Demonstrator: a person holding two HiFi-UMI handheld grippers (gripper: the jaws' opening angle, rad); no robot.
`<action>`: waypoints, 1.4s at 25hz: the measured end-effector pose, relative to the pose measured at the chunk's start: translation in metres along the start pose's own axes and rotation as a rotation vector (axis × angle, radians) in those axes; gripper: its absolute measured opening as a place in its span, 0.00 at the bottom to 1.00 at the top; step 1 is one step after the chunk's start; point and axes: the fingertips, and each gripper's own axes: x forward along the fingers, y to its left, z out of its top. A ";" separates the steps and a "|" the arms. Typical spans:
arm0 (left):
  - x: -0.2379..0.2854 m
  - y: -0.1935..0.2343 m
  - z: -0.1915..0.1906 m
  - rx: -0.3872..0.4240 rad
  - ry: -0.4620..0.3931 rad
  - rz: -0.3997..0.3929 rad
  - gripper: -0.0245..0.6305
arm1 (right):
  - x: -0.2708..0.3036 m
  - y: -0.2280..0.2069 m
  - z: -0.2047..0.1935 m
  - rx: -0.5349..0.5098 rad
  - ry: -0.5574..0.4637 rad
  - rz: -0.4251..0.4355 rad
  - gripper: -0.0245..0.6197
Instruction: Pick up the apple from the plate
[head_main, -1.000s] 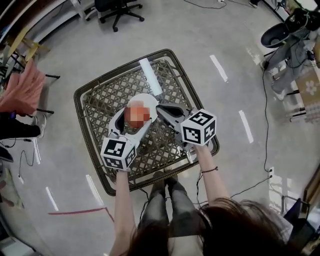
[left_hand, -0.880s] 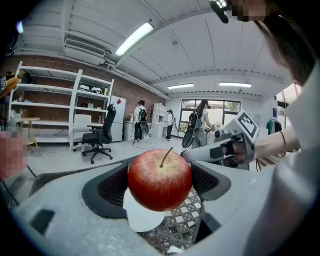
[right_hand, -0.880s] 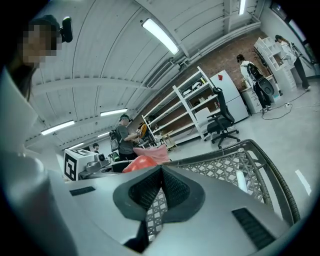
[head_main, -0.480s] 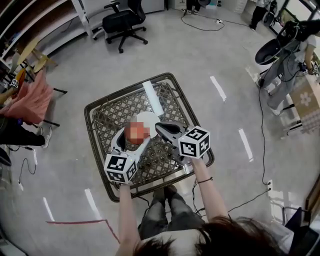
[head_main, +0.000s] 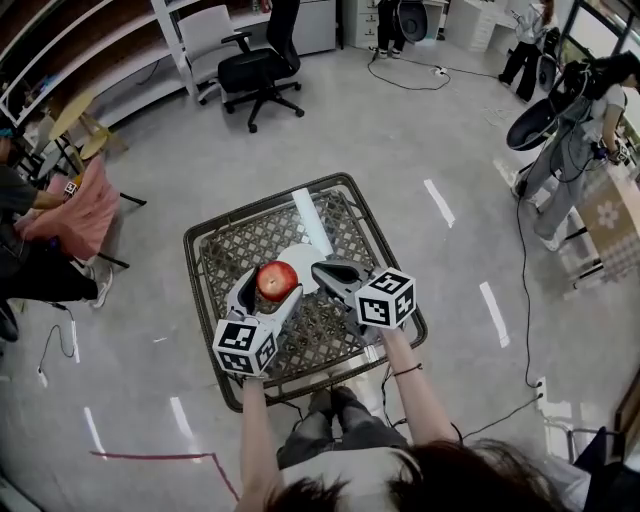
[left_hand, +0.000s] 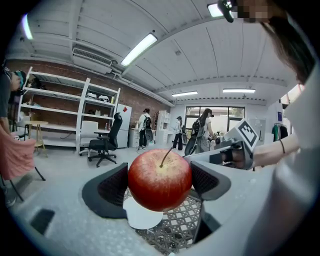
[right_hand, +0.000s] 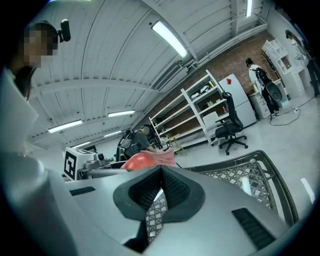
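A red apple (head_main: 277, 281) with a stem is clamped between the dark pads of my left gripper (head_main: 270, 287), which is shut on it. In the left gripper view the apple (left_hand: 160, 180) hangs above the white plate (left_hand: 142, 219), clear of it. The plate (head_main: 306, 259) lies on the wicker table (head_main: 225, 250). My right gripper (head_main: 322, 270) is just to the right of the apple, jaws shut with nothing between them. In the right gripper view its pads (right_hand: 161, 192) meet, and the apple (right_hand: 140, 161) shows behind them.
A white tube (head_main: 308, 215) lies on the table beyond the plate. A black office chair (head_main: 258, 70) stands further back. A chair draped in pink cloth (head_main: 75, 205) is at the left, by a seated person. Other people stand at the far right.
The apple, held in my left gripper, has come off the plate's middle toward me and the left. The right gripper stays shut beside it. The head view has shifted.
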 end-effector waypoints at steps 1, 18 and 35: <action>-0.002 0.000 0.002 -0.002 -0.004 0.000 0.65 | 0.000 0.002 0.002 -0.005 -0.002 0.002 0.05; -0.021 -0.013 0.029 0.034 -0.027 -0.019 0.65 | -0.012 0.030 0.021 -0.062 -0.042 0.029 0.05; -0.036 -0.026 0.029 0.015 -0.020 -0.040 0.65 | -0.024 0.055 0.033 -0.115 -0.106 0.073 0.05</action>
